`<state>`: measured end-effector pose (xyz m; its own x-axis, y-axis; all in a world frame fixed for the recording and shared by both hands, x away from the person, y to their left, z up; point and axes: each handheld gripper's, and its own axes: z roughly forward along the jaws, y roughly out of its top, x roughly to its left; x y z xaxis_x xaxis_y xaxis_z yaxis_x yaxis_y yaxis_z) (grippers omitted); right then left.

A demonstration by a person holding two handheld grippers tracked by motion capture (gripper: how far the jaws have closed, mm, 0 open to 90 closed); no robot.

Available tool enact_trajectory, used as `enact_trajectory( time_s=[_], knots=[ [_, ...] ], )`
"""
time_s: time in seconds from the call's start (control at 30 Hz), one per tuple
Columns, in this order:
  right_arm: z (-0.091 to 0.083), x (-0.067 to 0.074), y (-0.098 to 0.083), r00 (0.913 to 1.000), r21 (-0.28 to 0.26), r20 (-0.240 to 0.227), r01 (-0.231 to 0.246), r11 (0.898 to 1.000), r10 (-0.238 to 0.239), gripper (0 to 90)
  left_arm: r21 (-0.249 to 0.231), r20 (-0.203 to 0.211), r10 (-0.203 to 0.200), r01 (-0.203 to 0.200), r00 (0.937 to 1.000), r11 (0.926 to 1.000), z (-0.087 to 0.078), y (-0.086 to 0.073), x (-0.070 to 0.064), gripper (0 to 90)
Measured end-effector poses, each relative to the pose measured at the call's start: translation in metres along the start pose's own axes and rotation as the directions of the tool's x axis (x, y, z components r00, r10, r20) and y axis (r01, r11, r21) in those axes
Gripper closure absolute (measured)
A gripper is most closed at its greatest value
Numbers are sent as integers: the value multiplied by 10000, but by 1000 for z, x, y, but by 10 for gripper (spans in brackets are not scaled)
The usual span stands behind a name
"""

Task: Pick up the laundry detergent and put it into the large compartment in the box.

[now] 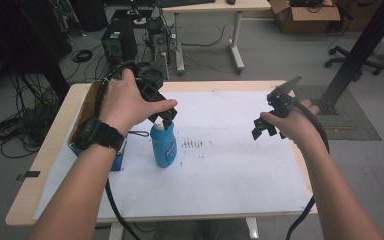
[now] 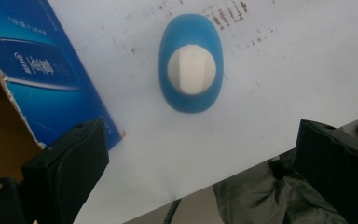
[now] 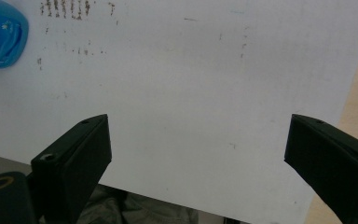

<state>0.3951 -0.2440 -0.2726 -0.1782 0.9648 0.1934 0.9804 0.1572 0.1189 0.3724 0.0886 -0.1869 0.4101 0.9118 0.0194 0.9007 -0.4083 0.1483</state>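
Jaws of left gripper point(image 1: 163, 116) spread wide, holding nothing, hanging directly above the white cap point(image 2: 191, 70) of blue bottle point(image 1: 163, 145). Bottle upright on white sheet point(image 1: 230, 165), just beside blue cardboard box point(image 2: 42, 79) at table's left edge. Jaws of right gripper point(image 1: 264, 128) also wide apart and empty, raised over bare sheet, well apart from bottle.
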Motion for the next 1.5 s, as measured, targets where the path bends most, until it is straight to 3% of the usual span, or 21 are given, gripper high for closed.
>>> enact_trajectory(
  time_s=[0.63, 1.0, 1.5],
  knots=[
    [8, -5, 3, 9998, 25, -57, 180, 9998, -180, 73, 579, -165, 2, 8, 9999, 9983, 37, 29, 0, 43],
    [19, -10, 5, 9998, 125, -108, 180, 9998, -179, 73, 839, -78, 24, -18, 10000, 9965, 62, 33, 0, 44],
    [24, -9, 4, 9995, 172, -125, 282, 9995, -280, 73, 1082, -100, 101, -89, 9999, 9941, 83, 33, 0, 50]
  ],
)
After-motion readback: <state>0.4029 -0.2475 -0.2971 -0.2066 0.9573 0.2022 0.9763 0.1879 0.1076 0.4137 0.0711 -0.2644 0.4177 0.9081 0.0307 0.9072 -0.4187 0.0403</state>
